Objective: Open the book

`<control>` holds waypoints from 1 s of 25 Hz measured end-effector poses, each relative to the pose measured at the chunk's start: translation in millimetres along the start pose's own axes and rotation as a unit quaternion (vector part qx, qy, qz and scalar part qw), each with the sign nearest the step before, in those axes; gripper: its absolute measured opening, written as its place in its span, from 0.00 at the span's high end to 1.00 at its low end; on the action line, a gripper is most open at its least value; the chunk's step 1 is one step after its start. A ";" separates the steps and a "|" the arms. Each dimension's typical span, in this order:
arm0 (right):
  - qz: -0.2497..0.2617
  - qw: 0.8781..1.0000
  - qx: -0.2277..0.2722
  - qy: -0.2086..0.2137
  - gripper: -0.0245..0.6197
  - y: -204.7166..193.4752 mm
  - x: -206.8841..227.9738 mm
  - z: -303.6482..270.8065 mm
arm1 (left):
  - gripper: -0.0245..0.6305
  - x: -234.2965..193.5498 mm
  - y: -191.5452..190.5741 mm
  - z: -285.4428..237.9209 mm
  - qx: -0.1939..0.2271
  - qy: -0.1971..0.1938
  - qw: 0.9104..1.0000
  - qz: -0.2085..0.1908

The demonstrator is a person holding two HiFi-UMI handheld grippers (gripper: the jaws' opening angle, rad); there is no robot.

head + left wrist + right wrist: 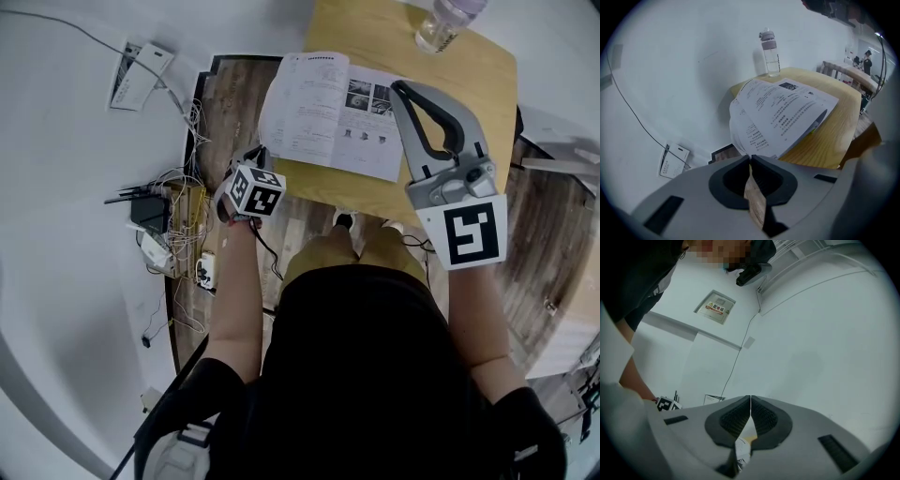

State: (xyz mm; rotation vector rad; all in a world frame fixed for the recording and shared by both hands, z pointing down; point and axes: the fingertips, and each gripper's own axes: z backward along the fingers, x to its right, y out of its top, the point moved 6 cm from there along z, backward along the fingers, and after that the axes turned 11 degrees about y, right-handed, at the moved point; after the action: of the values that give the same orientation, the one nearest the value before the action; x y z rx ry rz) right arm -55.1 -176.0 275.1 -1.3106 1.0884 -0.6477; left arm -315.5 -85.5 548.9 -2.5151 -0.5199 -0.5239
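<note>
Note left gripper (750,159) clenched on nothing just off the table's (469,94) left edge, right gripper (750,399) likewise clenched empty above the book (323,112), spread open at the table's near-left corner with pages overhanging; reckon it done, so keep jaws clear of those drooping leaves.

The book (326,114) lies open, face up, on the wooden surface (469,84), at its near-left corner; its white pages carry dense black print, with small grey photographs on the right-hand page; the left-hand half juts past the surface's edge, unsupported; in the left gripper view the book (783,115) shows loose leaves fanned apart and sagging over that edge; a dark cover edge peeks beneath.
</note>
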 end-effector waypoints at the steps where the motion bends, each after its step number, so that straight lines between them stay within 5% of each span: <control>1: 0.000 1.000 -0.002 -0.001 0.92 -0.7 0.7 -0.9 | 0.93 2.7 -3.0 -5.4 -0.004 -0.006 1.000 0.003; 8: 0.002 1.000 -0.010 -0.013 0.92 -4.0 9.0 -2.7 | 0.93 14.6 -18.3 -28.4 -0.016 -0.038 0.999 0.036; 25: -0.001 0.999 -0.019 -0.037 0.92 -9.2 16.2 -6.8 | 0.92 16.8 -21.6 -37.2 -0.014 -0.070 0.997 0.027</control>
State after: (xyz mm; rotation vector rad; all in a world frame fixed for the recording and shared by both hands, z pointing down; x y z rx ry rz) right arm -53.0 -195.0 280.3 -1.3577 1.0440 -0.5781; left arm -320.7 -84.5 594.8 -2.5977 -0.4984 -0.3400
